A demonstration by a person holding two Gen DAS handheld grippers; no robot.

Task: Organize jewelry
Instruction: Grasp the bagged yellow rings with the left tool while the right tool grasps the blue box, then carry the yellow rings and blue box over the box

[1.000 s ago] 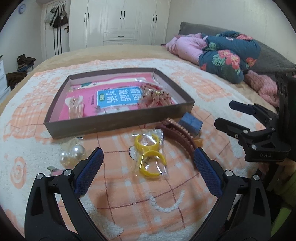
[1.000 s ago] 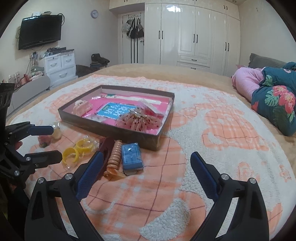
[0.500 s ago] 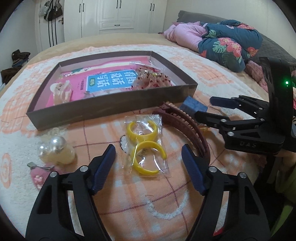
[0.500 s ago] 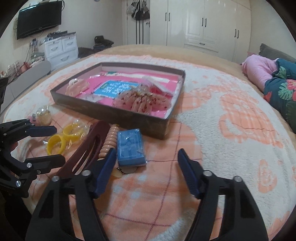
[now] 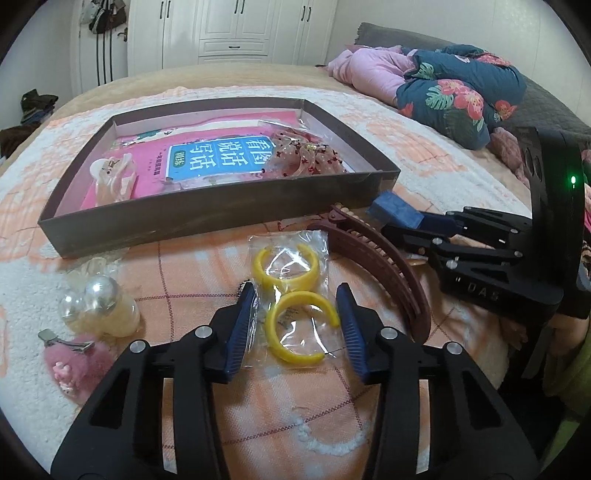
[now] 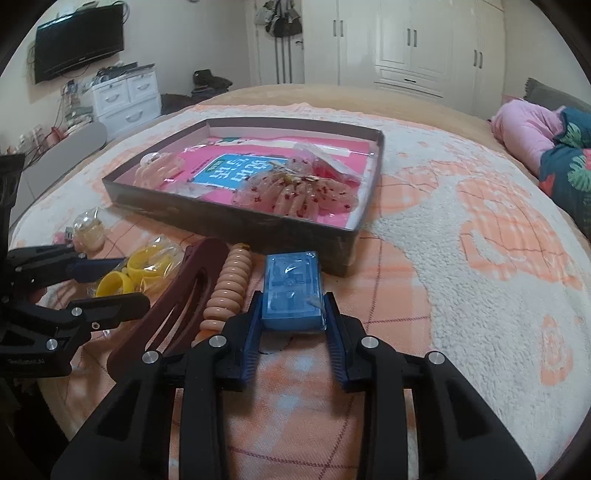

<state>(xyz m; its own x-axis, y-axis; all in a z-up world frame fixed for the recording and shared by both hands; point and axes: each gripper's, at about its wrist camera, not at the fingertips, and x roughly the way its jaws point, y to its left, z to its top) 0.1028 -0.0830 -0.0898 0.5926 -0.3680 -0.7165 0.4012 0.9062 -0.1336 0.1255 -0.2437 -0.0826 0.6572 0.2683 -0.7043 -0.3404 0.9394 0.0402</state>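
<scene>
I work over a bed (image 6: pixel 461 229) spread with a fleecy orange-and-white blanket (image 5: pixel 424 155); pink and floral bedding (image 5: pixel 443 88) is heaped at its upper right. White wardrobes (image 6: pixel 413 40) fill the back wall, with bags (image 6: pixel 279 16) hung at their left. In the right view's upper left I see a wall TV (image 6: pixel 79 40) above a white drawer chest (image 6: pixel 125 99).

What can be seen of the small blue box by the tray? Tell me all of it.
The small blue box is a flat rectangular block, seemingly wrapped in glossy clear film. It lies flat on the peach checked blanket, just outside the near corner of the dark tray, beside the beige hair clip. The right gripper straddles its near end, jaws closing, blue pads at or almost at its sides; contact cannot be confirmed.
</scene>
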